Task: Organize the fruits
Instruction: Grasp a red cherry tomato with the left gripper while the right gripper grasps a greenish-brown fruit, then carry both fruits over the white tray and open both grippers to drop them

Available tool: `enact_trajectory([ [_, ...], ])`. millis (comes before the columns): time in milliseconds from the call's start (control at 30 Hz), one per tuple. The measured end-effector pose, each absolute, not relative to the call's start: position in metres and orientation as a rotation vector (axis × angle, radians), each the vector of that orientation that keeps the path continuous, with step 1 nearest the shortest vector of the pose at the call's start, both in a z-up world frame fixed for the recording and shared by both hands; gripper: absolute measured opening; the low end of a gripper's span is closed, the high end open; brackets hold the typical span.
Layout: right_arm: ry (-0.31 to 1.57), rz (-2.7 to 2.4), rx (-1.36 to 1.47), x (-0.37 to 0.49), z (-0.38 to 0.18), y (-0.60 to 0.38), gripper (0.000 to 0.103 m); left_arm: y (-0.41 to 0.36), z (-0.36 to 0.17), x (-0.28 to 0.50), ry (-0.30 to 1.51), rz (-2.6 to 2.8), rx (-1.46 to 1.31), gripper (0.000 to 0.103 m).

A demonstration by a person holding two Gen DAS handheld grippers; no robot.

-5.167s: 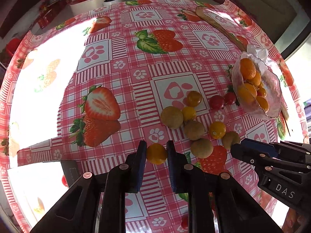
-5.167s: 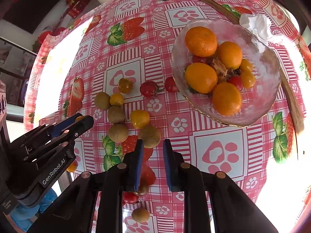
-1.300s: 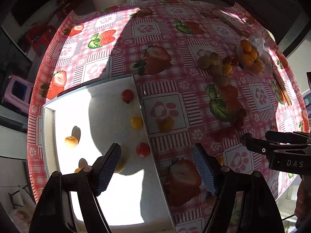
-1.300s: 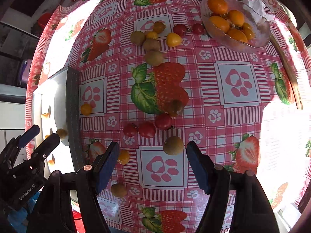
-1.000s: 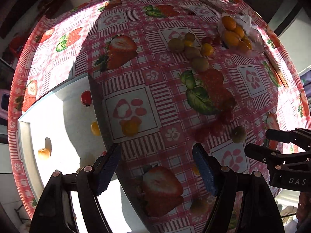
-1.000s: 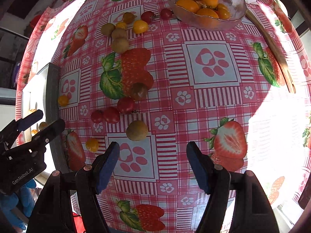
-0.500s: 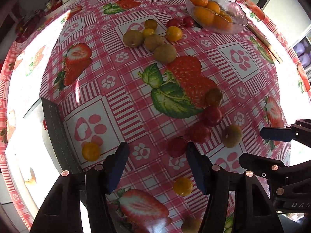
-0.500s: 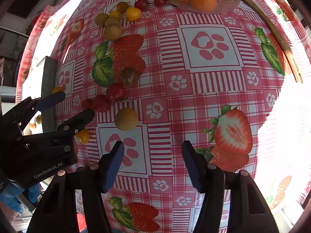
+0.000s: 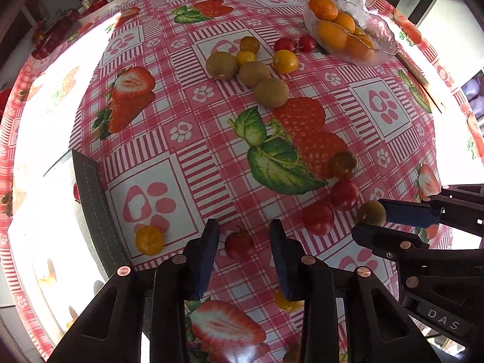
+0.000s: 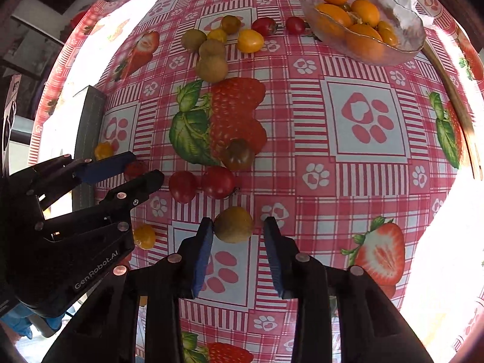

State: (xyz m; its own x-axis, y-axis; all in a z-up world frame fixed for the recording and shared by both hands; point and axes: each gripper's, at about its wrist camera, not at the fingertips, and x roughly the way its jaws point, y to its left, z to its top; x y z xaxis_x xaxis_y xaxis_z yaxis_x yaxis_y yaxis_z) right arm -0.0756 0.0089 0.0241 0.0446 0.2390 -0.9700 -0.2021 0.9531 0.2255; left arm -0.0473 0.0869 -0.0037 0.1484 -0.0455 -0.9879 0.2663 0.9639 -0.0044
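Both cams sit right behind their grippers, low over the tablecloth [image 9: 187, 139] and tilted down, facing the far side where the glass bowl [image 9: 378, 45] sits. The left wrist view looks past the left gripper [image 9: 243, 242], close on a red tomato [image 9: 239, 245]; the right gripper [image 9: 375, 222] pokes in from its right. The right wrist view looks past the right gripper [image 10: 237, 236], with the left gripper [image 10: 137, 166] at its left. Both share the strawberry print, the loose fruit and the bowl [image 10: 408, 45].

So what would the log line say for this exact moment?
left gripper: open, around red tomato | right gripper: open, around brown fruit | neither shut yet
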Motion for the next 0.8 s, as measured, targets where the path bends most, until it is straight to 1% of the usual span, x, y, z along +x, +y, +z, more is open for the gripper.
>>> enact_trajectory([
  [33,1.494,0.343,0.042,-0.076,0.024,0.008,0.03,0.087,-0.004,-0.046,1.408,-0.226,0.178,0.036],
  [67,1.501,0.344,0.064,-0.075,0.023,0.008,0.03,0.089,-0.004,-0.045,1.409,-0.225,0.165,0.026],
  [100,1.507,0.339,0.083,-0.076,0.023,0.005,0.03,0.092,-0.003,-0.044,1.413,-0.227,0.147,0.022],
  [300,1.528,0.317,0.151,-0.083,0.027,-0.009,0.03,0.115,0.001,-0.045,1.441,-0.222,0.035,0.022],
  [800,1.524,0.315,0.178,-0.086,0.044,-0.016,0.03,0.147,0.025,-0.082,1.436,-0.214,-0.018,0.022],
])
